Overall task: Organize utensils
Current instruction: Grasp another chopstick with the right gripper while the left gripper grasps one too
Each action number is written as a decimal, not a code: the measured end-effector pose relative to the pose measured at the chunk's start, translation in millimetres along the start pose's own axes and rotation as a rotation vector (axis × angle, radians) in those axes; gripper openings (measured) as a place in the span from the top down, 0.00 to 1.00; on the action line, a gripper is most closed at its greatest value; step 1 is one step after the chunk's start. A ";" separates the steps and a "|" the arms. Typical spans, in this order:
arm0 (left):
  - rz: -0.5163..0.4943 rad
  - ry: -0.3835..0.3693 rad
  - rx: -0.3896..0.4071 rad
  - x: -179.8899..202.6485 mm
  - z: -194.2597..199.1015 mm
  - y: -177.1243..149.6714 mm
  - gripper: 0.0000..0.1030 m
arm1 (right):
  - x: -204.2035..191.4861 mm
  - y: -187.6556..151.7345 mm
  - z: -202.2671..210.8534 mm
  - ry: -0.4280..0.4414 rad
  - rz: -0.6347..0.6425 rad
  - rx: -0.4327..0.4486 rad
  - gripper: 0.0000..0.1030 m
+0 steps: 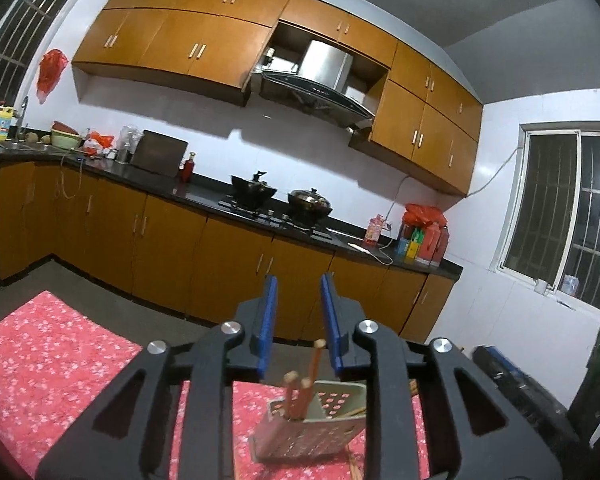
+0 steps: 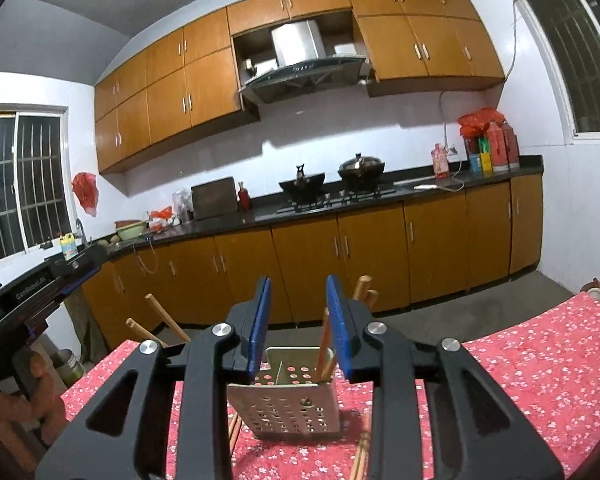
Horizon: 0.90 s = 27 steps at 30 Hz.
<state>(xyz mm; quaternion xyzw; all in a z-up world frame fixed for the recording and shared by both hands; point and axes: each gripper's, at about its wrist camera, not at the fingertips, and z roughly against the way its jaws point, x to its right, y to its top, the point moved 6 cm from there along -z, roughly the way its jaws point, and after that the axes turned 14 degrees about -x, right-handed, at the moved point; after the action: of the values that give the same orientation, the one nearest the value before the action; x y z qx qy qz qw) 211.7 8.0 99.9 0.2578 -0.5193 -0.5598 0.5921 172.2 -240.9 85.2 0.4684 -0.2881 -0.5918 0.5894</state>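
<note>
A perforated metal utensil holder [image 1: 308, 428] stands on the red floral tablecloth [image 1: 60, 364], with several wooden chopsticks [image 1: 306, 384] upright in it. My left gripper [image 1: 299, 284] is open and empty, held above and behind the holder. In the right wrist view the same holder [image 2: 290, 400] stands just below my right gripper [image 2: 299, 284], which is open and empty. Chopsticks [image 2: 325, 350] stand in the holder's right compartment. Loose chopsticks [image 2: 360, 454] lie on the cloth beside the holder's base. The left gripper's body [image 2: 32, 292] shows at the left edge.
Kitchen counter [image 2: 340, 204] with two woks [image 2: 360, 172], bottles and a cutting board runs along the far wall, above orange cabinets. Wooden chair posts [image 2: 168, 316] rise behind the table's far edge. A black box [image 1: 512, 380] sits right of the table.
</note>
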 end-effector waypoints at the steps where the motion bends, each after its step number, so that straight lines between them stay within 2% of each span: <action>1: 0.004 0.008 -0.004 -3.8 3.9 -1.3 0.74 | 4.3 -3.3 5.5 -0.012 -0.002 -0.001 0.71; 5: 0.013 0.072 -0.056 -30.3 15.5 -21.5 0.70 | 26.3 -27.9 6.7 -0.078 -0.012 -0.072 0.71; 7: 0.005 0.136 -0.117 -47.1 11.4 -42.8 0.67 | 41.2 -49.2 -4.2 -0.113 -0.025 -0.150 0.71; 9: 0.000 0.172 -0.175 -59.5 4.5 -61.1 0.67 | 60.2 -81.8 -26.6 -0.150 -0.066 -0.291 0.71; 12: -0.009 0.257 -0.323 -85.1 -18.3 -105.0 0.67 | 79.5 -125.9 -55.3 -0.187 -0.100 -0.458 0.71; 14: -0.019 0.306 -0.387 -98.6 -29.2 -126.4 0.67 | 88.0 -150.6 -69.5 -0.224 -0.094 -0.525 0.71; 17: -0.010 0.348 -0.461 -116.4 -40.8 -156.0 0.67 | 95.7 -170.1 -82.1 -0.254 -0.098 -0.568 0.71; 19: -0.006 0.359 -0.501 -124.8 -44.3 -171.9 0.67 | 97.2 -177.8 -88.3 -0.217 -0.124 -0.600 0.71; 22: 0.006 0.321 -0.547 -127.8 -45.8 -188.5 0.67 | 86.5 -190.9 -89.1 -0.127 -0.131 -0.632 0.71; 27: -0.030 0.252 -0.598 -113.9 -48.8 -209.2 0.67 | 61.7 -204.2 -97.5 -0.074 -0.077 -0.673 0.71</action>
<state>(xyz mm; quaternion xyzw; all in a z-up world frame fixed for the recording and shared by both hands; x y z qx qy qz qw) 192.1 50.2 -138.7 0.1472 -0.2504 -0.6598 0.6930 180.2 -251.6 -148.9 0.2362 -0.0799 -0.6922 0.6772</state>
